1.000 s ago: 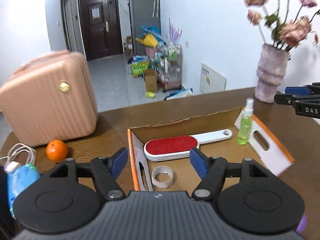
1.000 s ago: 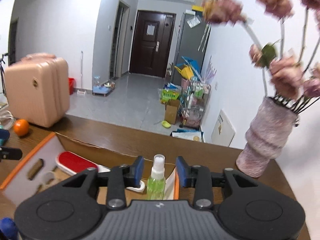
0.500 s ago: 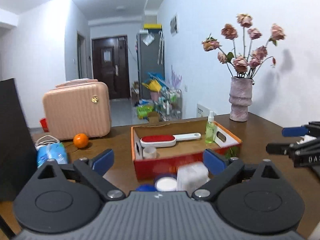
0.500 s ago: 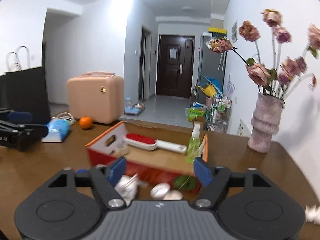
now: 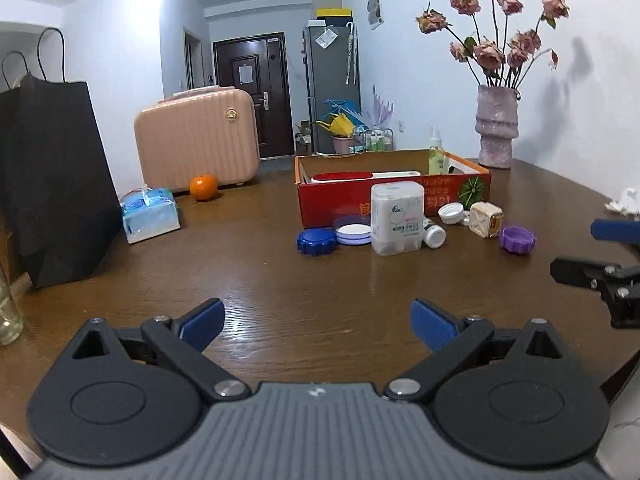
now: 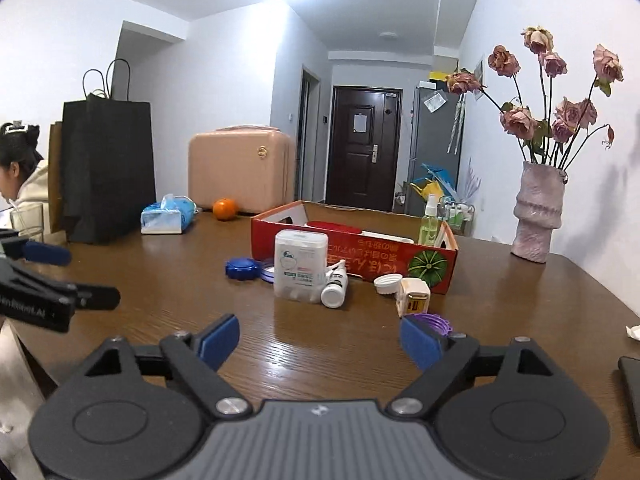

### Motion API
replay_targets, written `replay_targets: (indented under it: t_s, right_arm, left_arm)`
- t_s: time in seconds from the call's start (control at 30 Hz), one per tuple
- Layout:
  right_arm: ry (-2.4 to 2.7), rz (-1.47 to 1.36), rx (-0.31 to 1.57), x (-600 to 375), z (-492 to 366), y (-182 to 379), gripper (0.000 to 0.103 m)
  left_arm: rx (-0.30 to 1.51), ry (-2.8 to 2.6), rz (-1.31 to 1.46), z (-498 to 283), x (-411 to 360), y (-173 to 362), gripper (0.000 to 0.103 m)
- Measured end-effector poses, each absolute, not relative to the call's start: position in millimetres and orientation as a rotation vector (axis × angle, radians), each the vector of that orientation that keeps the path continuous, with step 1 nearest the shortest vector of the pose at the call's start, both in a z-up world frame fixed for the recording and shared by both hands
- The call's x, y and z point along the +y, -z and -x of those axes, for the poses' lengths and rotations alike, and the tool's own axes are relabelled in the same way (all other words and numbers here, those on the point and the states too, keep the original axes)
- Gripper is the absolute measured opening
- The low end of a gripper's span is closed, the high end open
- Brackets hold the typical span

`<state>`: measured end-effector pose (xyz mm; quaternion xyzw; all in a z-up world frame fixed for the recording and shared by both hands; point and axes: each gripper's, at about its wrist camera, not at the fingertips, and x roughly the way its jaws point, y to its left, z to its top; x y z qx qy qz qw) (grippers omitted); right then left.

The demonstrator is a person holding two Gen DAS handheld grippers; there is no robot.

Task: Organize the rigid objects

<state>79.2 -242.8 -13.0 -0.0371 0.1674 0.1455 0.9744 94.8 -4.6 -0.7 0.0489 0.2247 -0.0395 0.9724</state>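
Note:
A red cardboard box point(image 5: 394, 196) point(image 6: 352, 256) stands mid-table, with a red lint brush point(image 5: 340, 176) and a green spray bottle point(image 5: 436, 158) inside. Along its near side lie a blue lid point(image 5: 317, 241), a tall white container point(image 5: 397, 220), a small white bottle point(image 5: 434, 234), a white cap point(image 5: 451, 213), a cream cube point(image 5: 486, 220) and a purple lid point(image 5: 517, 239). My left gripper point(image 5: 316, 320) hovers well short of them, jaws opening with nothing between. My right gripper point(image 6: 320, 340) is also opening and empty, the purple lid point(image 6: 430, 322) just beyond its right finger.
A black paper bag point(image 5: 48, 176), a tissue pack point(image 5: 150, 214), an orange point(image 5: 203, 187) and a pink suitcase point(image 5: 196, 140) fill the left and back. A vase of roses point(image 5: 496, 128) stands back right. A person point(image 6: 20, 176) sits at the far left. A glass point(image 5: 8, 312) is at the left edge.
Both grippers have pulled back from over the box to the near part of the table and sunk lower. Their jaws have spread wider. The spray bottle now stands free in the box.

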Motion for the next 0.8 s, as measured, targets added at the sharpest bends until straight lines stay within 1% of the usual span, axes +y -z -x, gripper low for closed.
replay_targets:
  t_s: [0.07, 0.17, 0.23, 0.3, 0.33, 0.37, 0.4, 0.47, 0.63, 0.7, 0.8]
  right_arm:
    - [-0.289, 0.059, 0.341, -245, -82, 14, 0.088]
    - [-0.287, 0.046, 0.384, -248, -94, 18, 0.085]
    - [-0.287, 0.027, 0.404, -250, -103, 23, 0.080]
    - [-0.287, 0.006, 0.433, -252, -114, 28, 0.070]
    - [-0.286, -0.003, 0.446, -253, -120, 29, 0.068]
    - [-0.288, -0.012, 0.457, -253, -128, 31, 0.063]
    - [-0.289, -0.017, 0.466, -253, -134, 32, 0.059]
    - [-0.285, -0.028, 0.480, -253, -150, 33, 0.057]
    - [-0.282, -0.052, 0.494, -251, -193, 31, 0.052]
    - [-0.281, -0.081, 0.499, -253, -213, 29, 0.046]
    - [-0.301, -0.146, 0.495, -254, -241, 21, 0.041]
  left_arm:
    - [0.471, 0.088, -0.090, -102, -7, 3, 0.101]
    - [0.509, 0.101, -0.099, -114, -10, 12, 0.101]
    - [0.532, 0.115, -0.092, -124, -12, 17, 0.099]
    - [0.558, 0.126, -0.080, -135, -15, 22, 0.097]
    - [0.571, 0.133, -0.070, -143, -15, 24, 0.096]
    - [0.580, 0.141, -0.056, -151, -15, 24, 0.095]
    - [0.587, 0.150, -0.041, -159, -16, 24, 0.093]
    - [0.593, 0.165, -0.016, -179, -18, 23, 0.089]
    - [0.609, 0.191, 0.032, -231, -28, 20, 0.074]
    - [0.604, 0.220, 0.079, -250, -32, 13, 0.069]
    - [0.580, 0.282, 0.141, -275, -36, 1, 0.066]
